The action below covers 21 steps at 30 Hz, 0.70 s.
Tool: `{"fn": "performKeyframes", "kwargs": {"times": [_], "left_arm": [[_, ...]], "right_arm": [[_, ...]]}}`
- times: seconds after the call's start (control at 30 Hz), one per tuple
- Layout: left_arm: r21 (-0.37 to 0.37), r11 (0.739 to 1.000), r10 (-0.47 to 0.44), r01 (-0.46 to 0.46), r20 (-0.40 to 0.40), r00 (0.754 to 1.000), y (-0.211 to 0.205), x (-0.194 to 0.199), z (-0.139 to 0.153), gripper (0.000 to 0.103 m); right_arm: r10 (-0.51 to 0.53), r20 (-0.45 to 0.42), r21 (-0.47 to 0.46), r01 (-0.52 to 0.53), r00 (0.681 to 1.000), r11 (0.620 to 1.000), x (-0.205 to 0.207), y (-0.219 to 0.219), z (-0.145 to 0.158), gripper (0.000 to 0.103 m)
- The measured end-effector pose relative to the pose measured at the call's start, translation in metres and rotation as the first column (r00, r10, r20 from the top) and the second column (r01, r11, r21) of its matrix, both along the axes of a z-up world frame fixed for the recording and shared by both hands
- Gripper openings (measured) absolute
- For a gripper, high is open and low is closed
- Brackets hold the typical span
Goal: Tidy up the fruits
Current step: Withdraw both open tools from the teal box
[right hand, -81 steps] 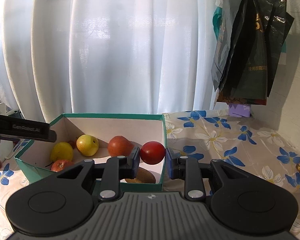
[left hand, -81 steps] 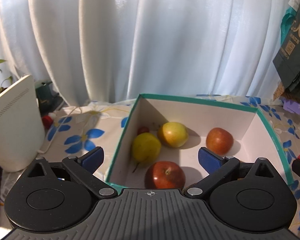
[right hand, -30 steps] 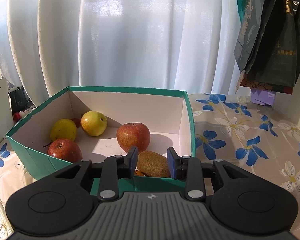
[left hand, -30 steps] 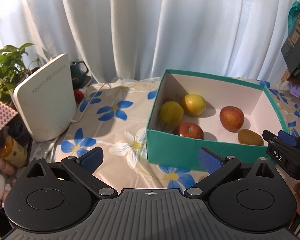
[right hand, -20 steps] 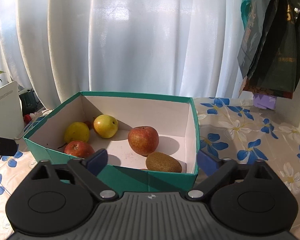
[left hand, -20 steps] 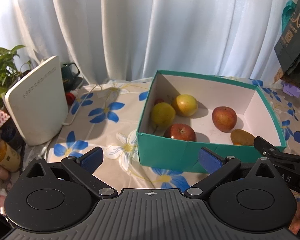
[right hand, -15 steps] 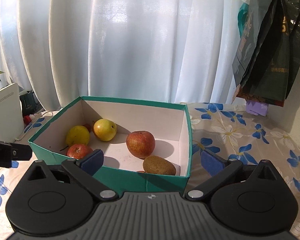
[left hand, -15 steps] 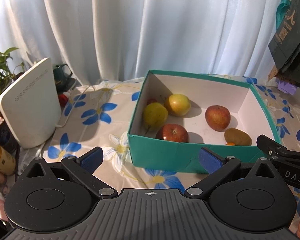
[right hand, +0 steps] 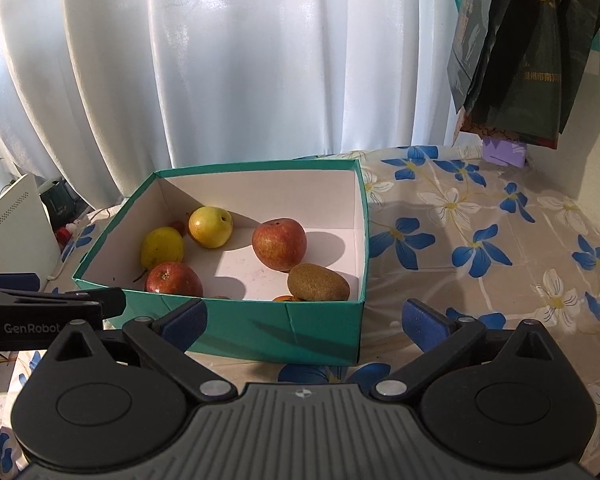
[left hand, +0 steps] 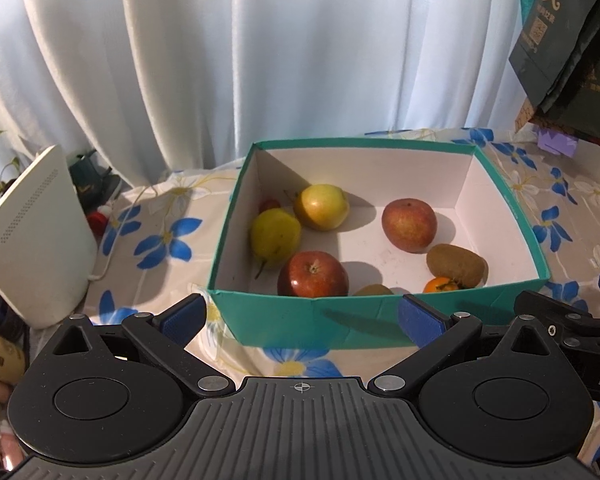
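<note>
Open teal box point(right hand: 260, 330) with a white interior stands on the flower-print cloth, holding all the visible fruit. Far left corner: a yellow apple point(right hand: 211, 227), upright, with a yellow pear point(right hand: 161, 247) just beside it, stem toward the near wall, and a small red fruit point(left hand: 269, 205) half hidden behind them. Near wall: a dark red apple point(left hand: 312, 274), stem up. Centre: a red-orange apple point(right hand: 279, 244). Right of it a brown kiwi point(right hand: 318, 282) lies on its side, touching a small orange fruit point(left hand: 444, 285). A second kiwi point(left hand: 372, 290) is mostly hidden by the near wall.
</note>
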State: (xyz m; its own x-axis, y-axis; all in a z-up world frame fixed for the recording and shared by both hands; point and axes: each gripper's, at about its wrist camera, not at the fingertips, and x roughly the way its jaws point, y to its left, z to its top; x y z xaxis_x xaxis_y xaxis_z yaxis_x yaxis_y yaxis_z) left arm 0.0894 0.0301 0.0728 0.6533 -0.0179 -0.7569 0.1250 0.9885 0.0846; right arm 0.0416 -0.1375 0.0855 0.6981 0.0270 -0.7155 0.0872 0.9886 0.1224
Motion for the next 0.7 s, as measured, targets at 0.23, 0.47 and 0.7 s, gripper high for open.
{"fn": "performKeyframes", "kwargs": {"times": [0.23,0.47,0.7], "left_arm": [[0.086,0.996,0.022,-0.017,-0.058,0.998,-0.006,0.019,-0.004,0.103],[0.125,0.992,0.025,-0.014,-0.088,0.996,-0.014,0.026,-0.012,0.103],[0.081,0.996,-0.026,0.037,-0.142,0.990,-0.021,0.031,-0.016,0.103]], "right_arm": [[0.047,-0.128,-0.055,-0.054,0.991,0.997,0.020,0.004,0.004,0.103],[0.047,-0.326,-0.094,-0.081,0.944,0.992,0.045,0.015,-0.012,0.103],[0.050,-0.417,-0.146,-0.120,0.908,0.982,0.063,0.025,-0.018,0.103]]}}
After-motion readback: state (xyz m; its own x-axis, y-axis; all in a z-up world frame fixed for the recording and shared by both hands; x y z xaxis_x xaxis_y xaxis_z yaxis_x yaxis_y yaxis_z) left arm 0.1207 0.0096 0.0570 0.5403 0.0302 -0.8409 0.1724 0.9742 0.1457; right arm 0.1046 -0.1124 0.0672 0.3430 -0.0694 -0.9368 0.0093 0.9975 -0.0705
